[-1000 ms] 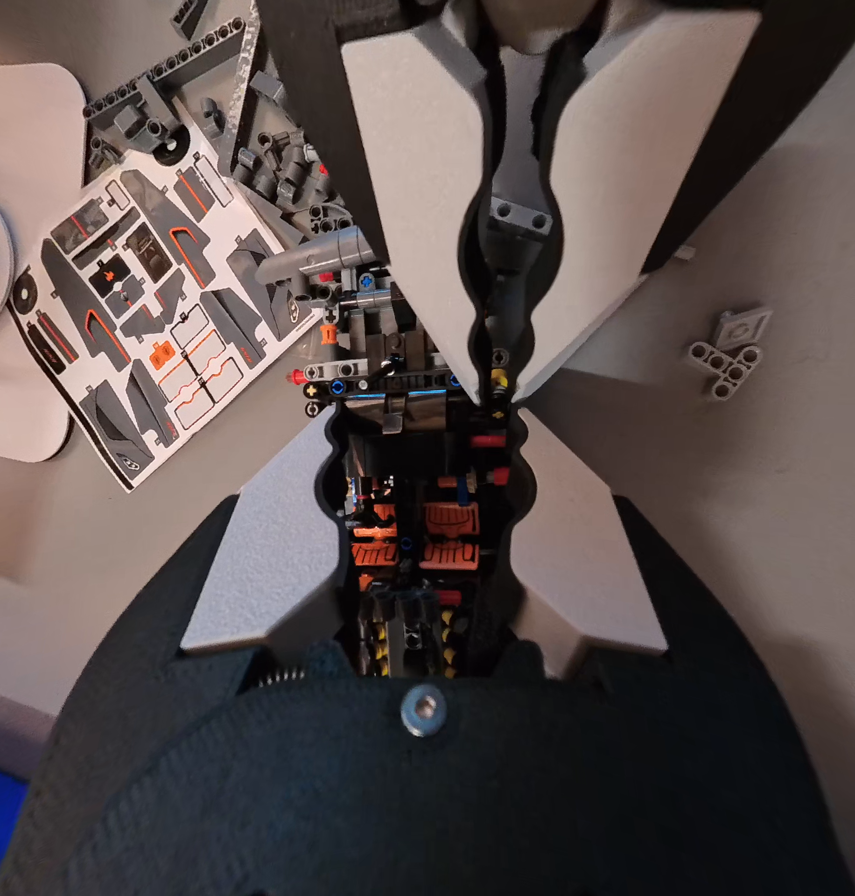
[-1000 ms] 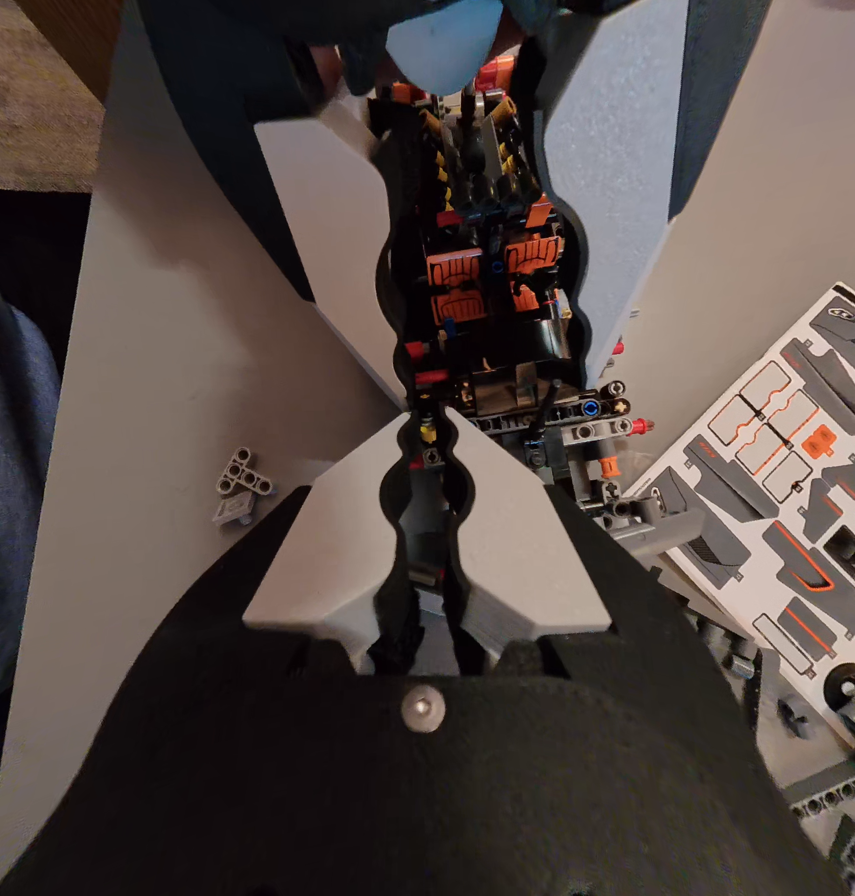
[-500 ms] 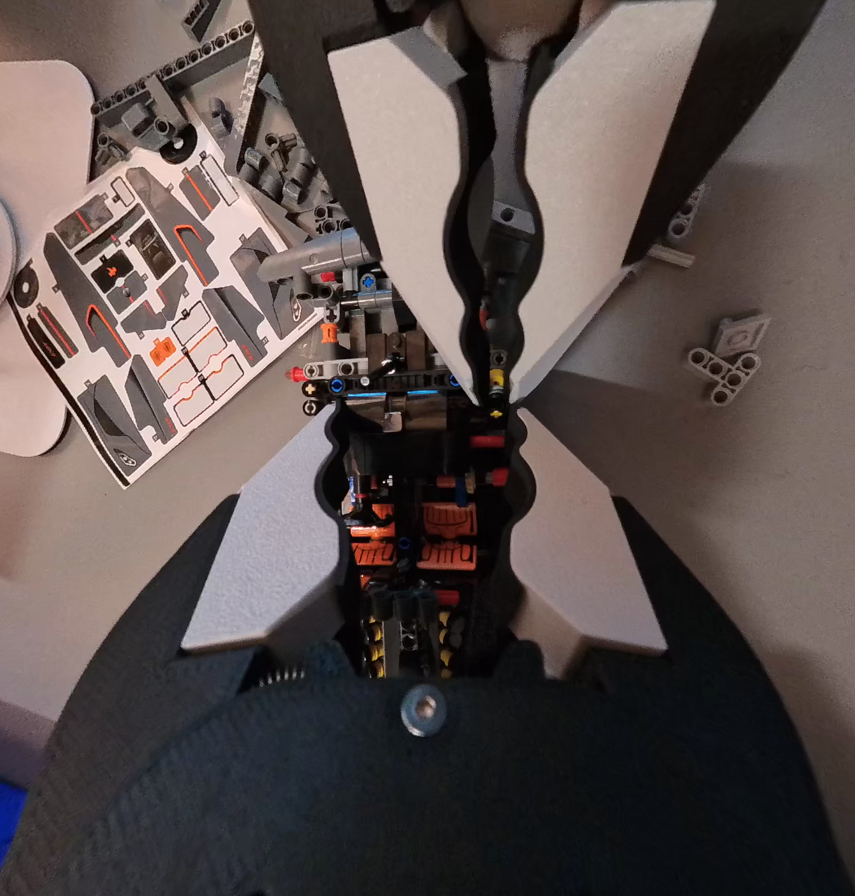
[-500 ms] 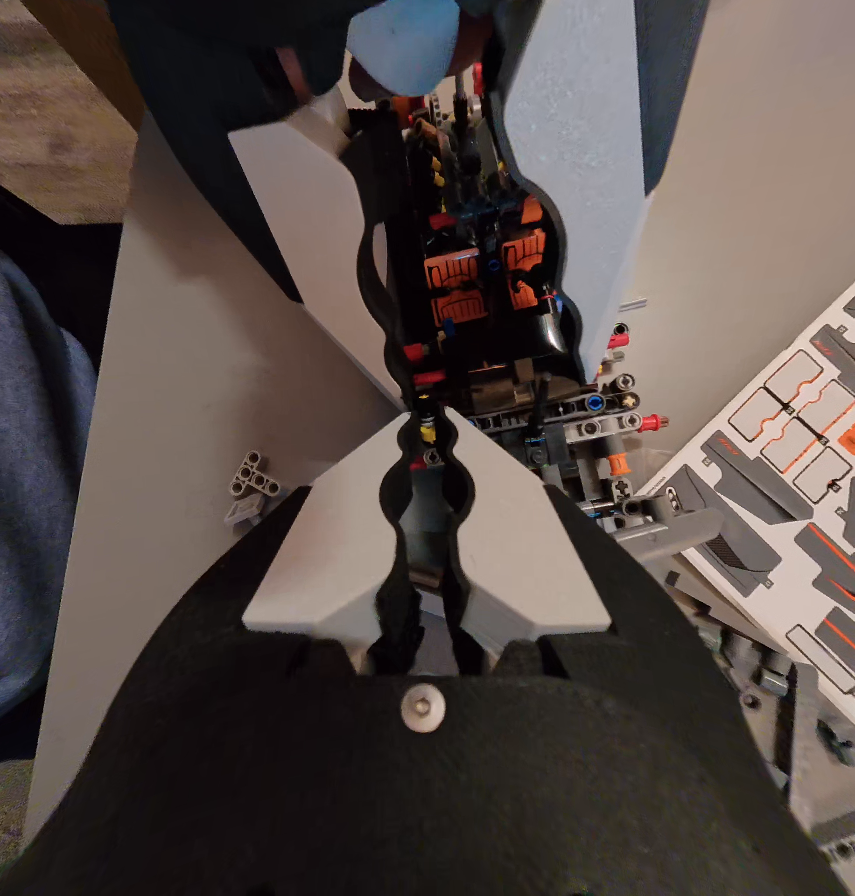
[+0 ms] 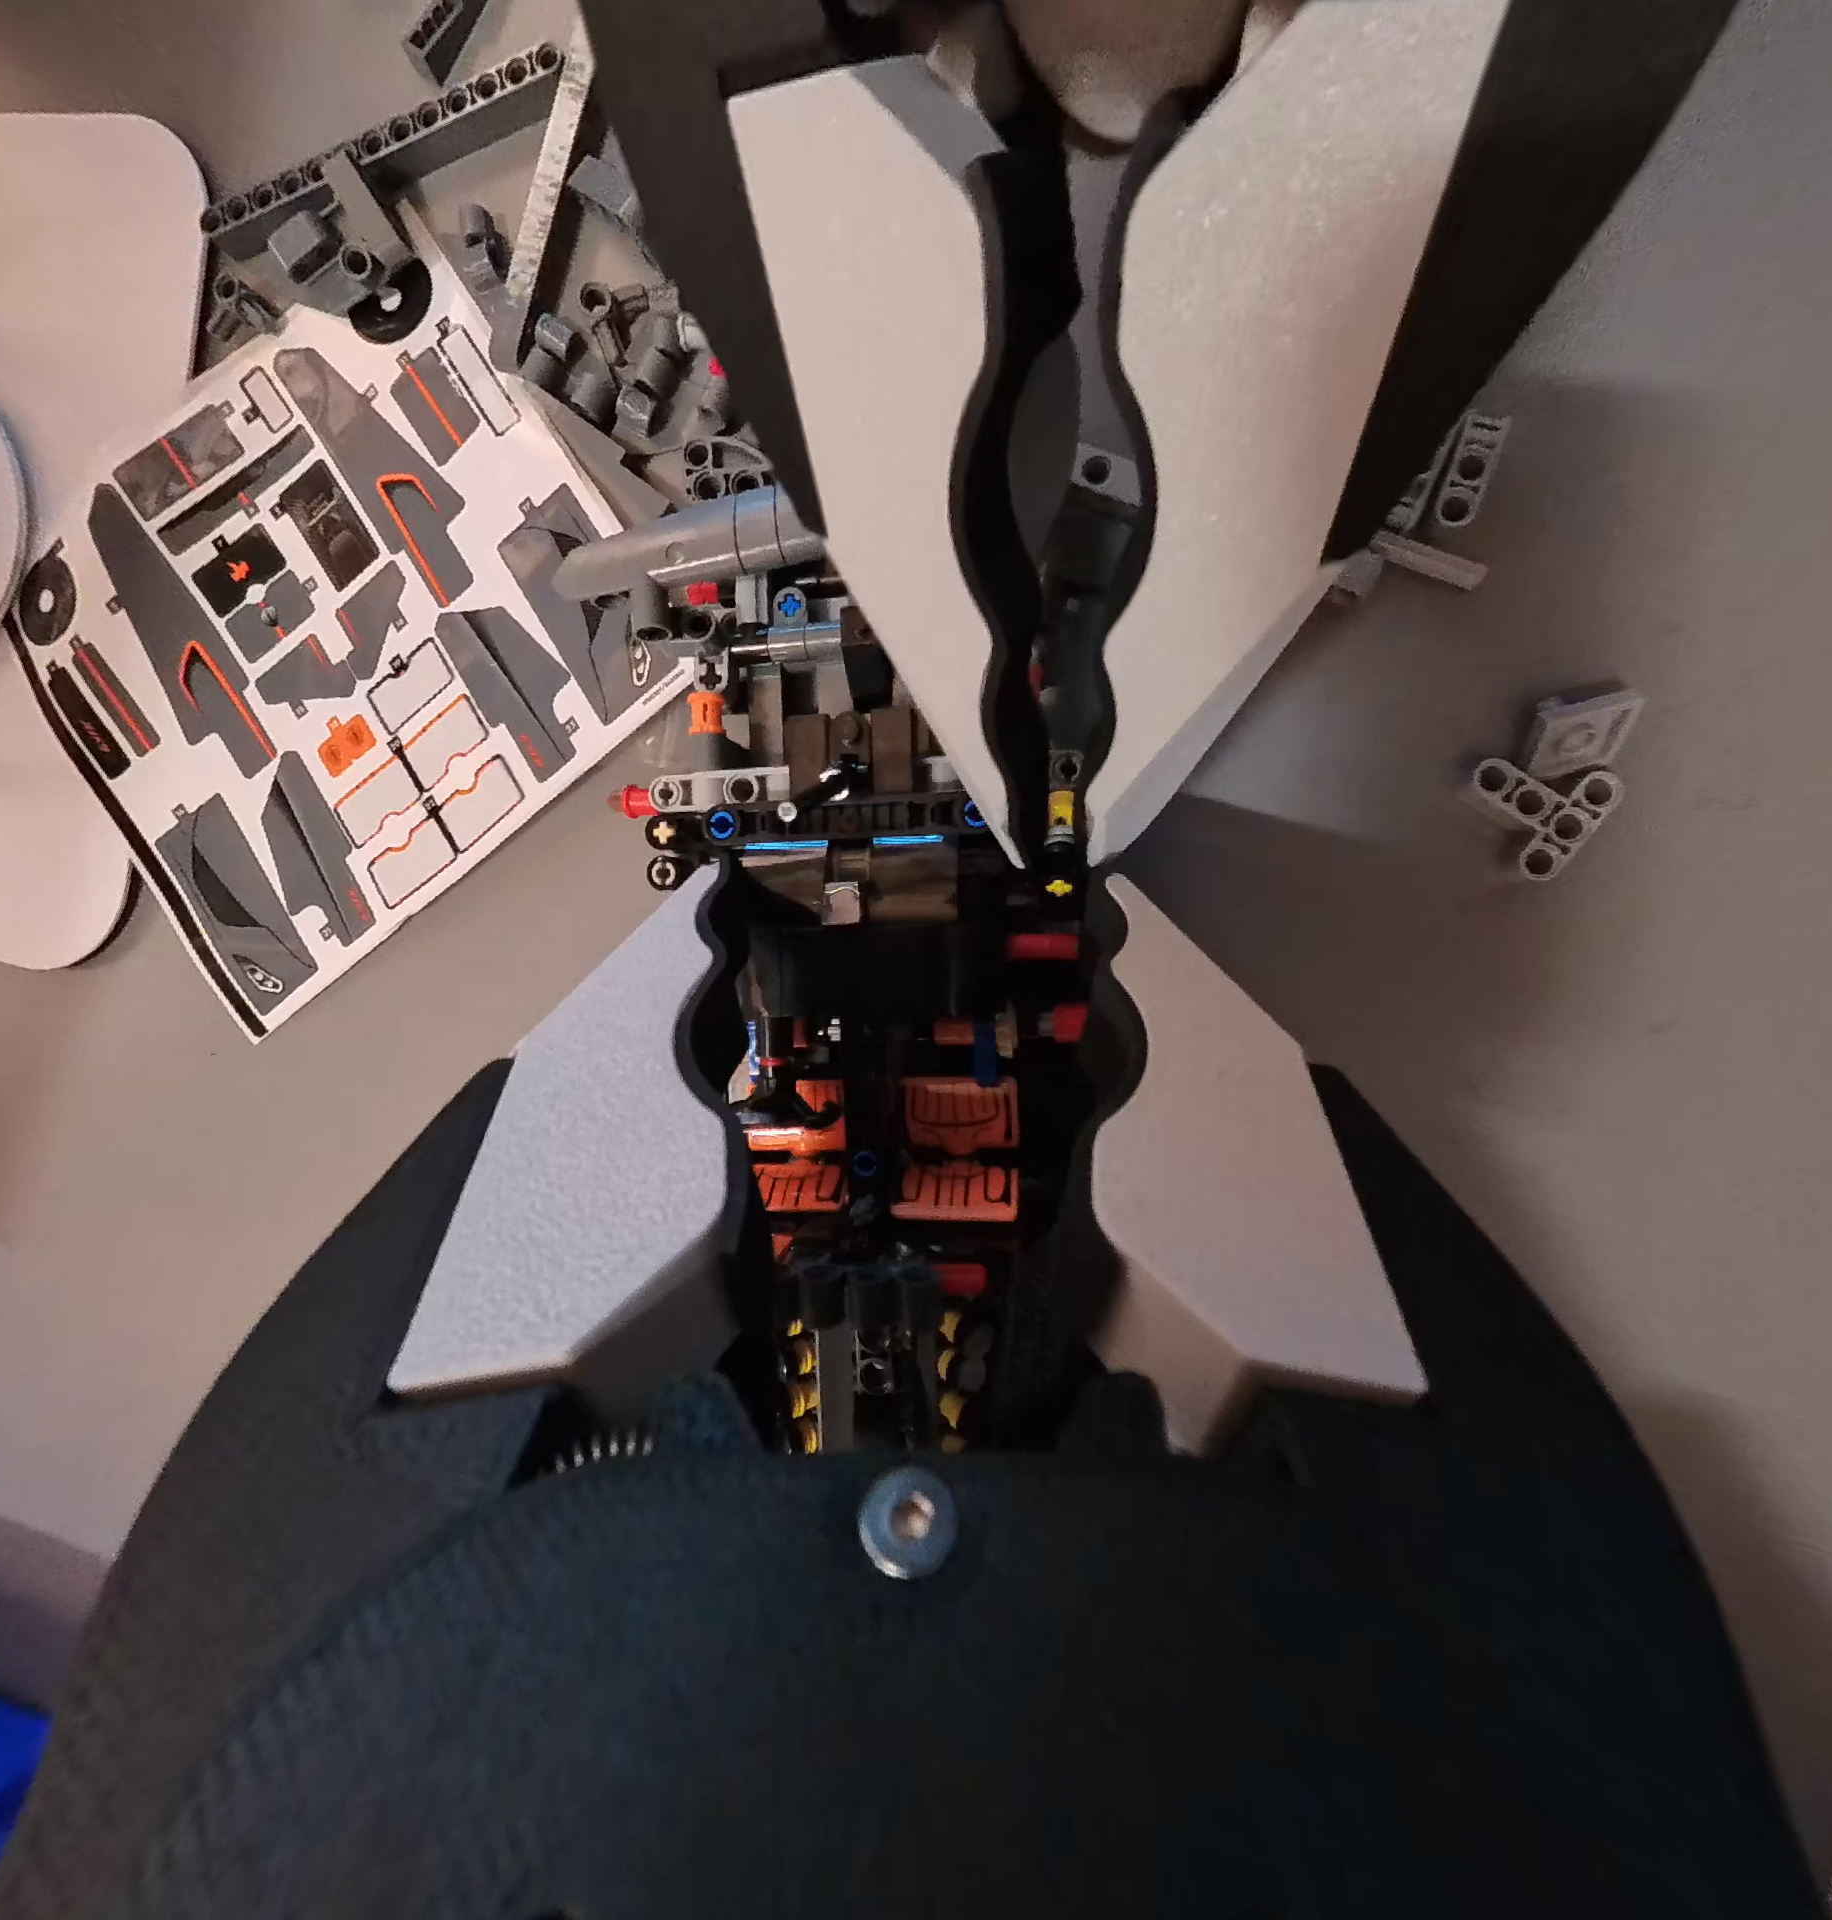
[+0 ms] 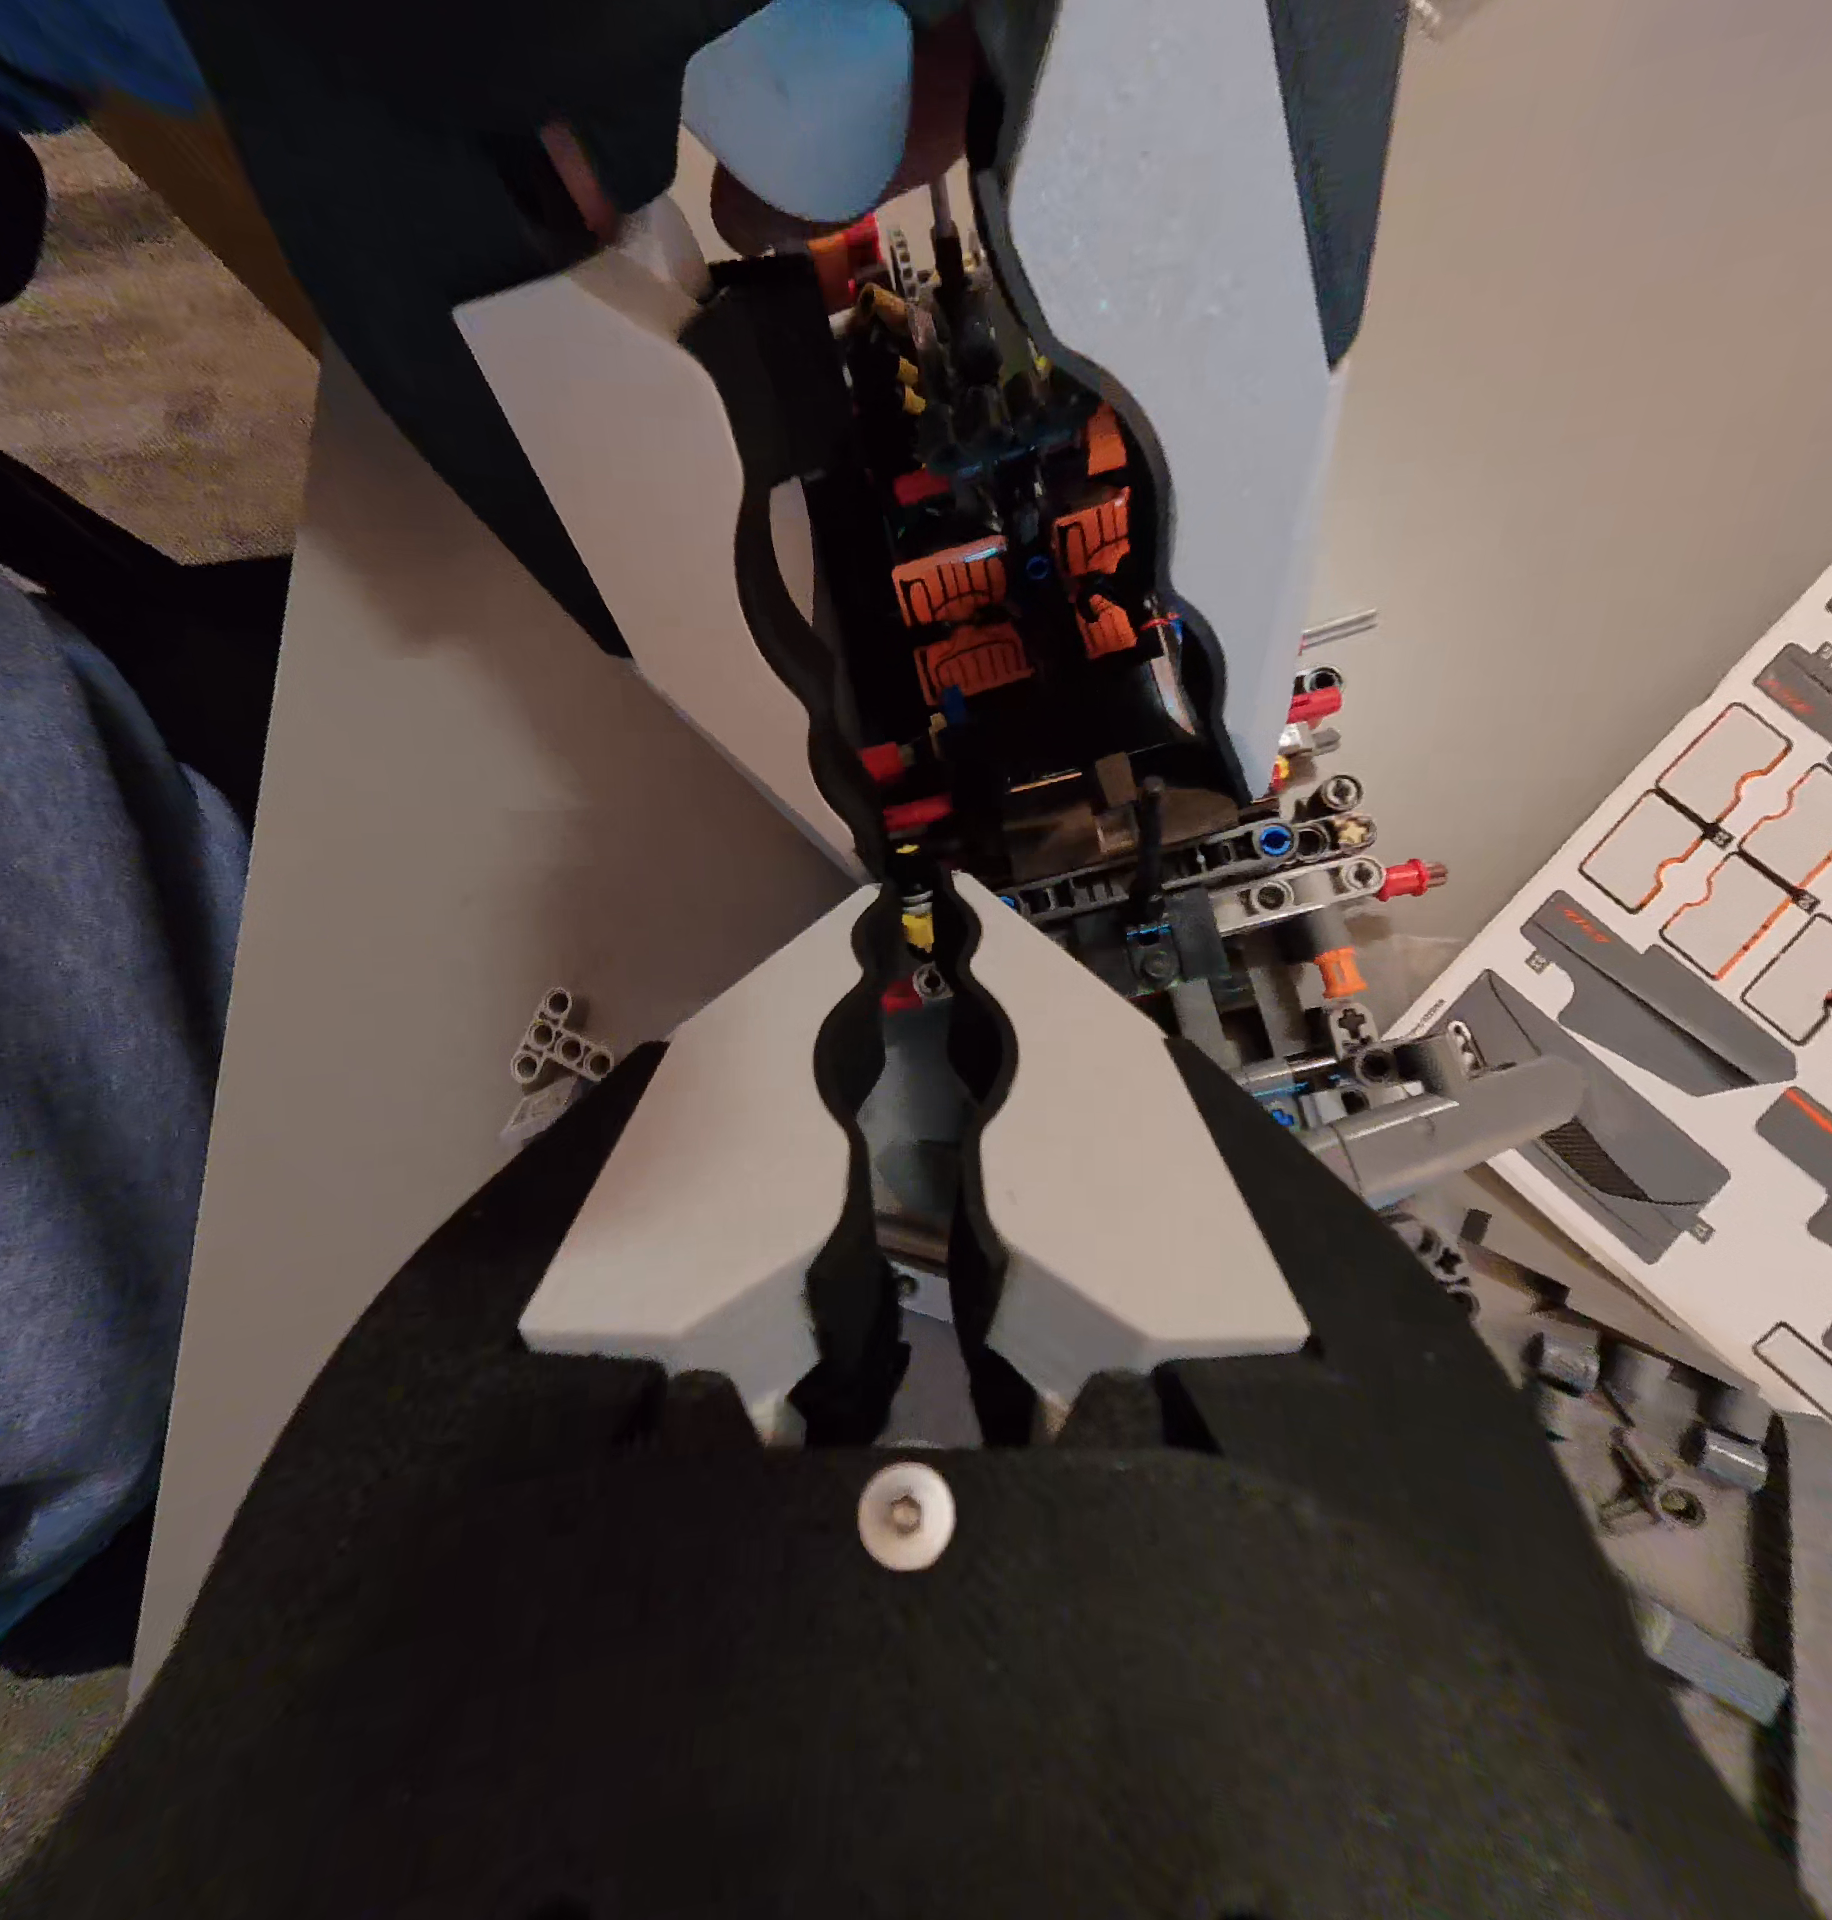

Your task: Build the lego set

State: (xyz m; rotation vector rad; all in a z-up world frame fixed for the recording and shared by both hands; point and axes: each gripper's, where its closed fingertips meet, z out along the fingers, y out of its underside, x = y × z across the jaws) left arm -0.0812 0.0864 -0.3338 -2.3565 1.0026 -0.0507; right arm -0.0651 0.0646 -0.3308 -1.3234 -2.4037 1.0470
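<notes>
There is one partly built lego car [image 5: 891,1049], black with two orange seats, one sticker sheet [image 5: 309,665], one heap of loose grey pieces [image 5: 621,364], and two small light grey pieces lying apart from the heap [image 5: 1551,779] on the grey table [image 5: 1618,1195]. Two grippers face each other tip to tip. The long axis of the car runs along the fingers of the left gripper [image 5: 907,894], away from its camera and toward the right gripper [image 6: 917,894]; the end with the black beam and the red pin points to the right gripper and to the sticker sheet. The car sits between the two fingers of the left gripper, which are clamped on its sides, the body filling the gap. The right gripper has its fingers nearly together, pinching a narrow dark piece [image 5: 1083,561] with a yellow tip, at the corner of the car. The heap lies near the front of the car, beside the sheet.
</notes>
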